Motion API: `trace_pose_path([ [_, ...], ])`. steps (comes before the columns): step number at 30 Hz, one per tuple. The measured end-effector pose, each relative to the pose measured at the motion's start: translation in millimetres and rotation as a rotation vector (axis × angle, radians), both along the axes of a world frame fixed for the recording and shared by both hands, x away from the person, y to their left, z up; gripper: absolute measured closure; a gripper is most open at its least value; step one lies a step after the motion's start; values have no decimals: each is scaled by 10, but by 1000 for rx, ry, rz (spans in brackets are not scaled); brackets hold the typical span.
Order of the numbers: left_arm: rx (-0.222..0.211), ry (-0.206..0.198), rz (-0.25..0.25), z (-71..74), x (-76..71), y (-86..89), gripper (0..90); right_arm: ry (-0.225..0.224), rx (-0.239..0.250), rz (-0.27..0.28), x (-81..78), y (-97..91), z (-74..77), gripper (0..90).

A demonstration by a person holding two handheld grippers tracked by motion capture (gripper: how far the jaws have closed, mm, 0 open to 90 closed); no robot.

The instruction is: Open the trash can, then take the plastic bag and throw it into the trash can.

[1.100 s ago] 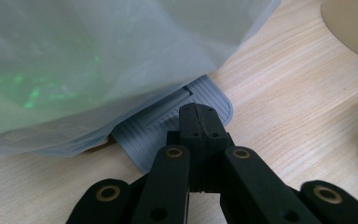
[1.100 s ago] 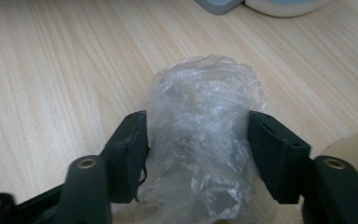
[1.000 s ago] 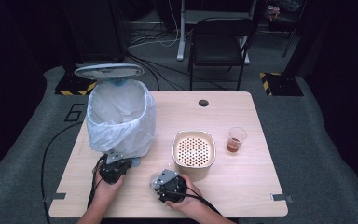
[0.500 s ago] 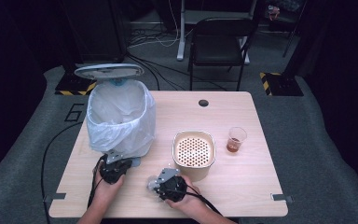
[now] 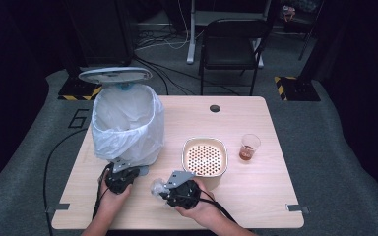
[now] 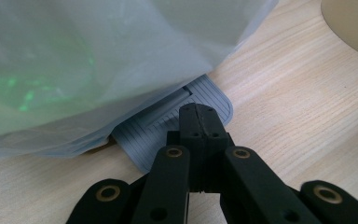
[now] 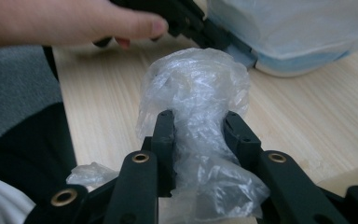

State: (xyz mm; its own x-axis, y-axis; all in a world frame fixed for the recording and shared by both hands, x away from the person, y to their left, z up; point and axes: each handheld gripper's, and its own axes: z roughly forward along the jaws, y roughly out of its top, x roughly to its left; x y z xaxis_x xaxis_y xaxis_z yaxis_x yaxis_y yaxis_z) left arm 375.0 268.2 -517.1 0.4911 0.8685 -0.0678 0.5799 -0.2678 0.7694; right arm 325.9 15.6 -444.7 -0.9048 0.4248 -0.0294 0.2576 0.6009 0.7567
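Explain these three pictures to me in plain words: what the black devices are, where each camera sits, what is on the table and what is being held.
No robot here: a person holds a hand-operated two-jaw gripper in each hand. The high view looks down from above the person's side of the wooden table. The other two pictures come from small cameras riding on the grippers, looking along their black jaws.

On the table stand a pedal bin lined with a plastic bag, its lid up, a beige container with a perforated top, and a clear cup of brown liquid.

The left gripper is shut, with nothing between its jaws, and its tip rests on the bin's grey ribbed pedal. The right gripper has just closed its jaws on a crumpled wad of clear plastic wrap, which it holds above the tabletop, near the bin.
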Motion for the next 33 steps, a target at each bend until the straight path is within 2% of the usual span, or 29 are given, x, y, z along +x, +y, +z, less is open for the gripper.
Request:
trace_pose_path([
  [4, 1, 2, 0, 6, -3, -3, 900, 9, 34, 7, -1, -35, 189, 697],
  [6, 4, 1, -1, 4, -1, 1, 900, 0, 47, 11, 1, -56, 306, 696],
  [9, 1, 0, 0, 0, 0, 2, 900, -2, 66, -4, 22, -90, 469, 695],
  [16, -6, 4, -4, 0, 4, 9, 900, 11, 100, 5, 174, -175, 816, 695],
  [20, -5, 4, -4, 1, 3, 8, 900, -1, 105, 12, 249, -205, 987, 695],
  [27, -9, -2, 1, -5, 2, 4, 900, -42, 118, -2, 403, -246, 1203, 695],
  [33, -5, -1, 2, -5, 1, 9, 900, -36, 139, -22, 533, -266, 1350, 696],
])
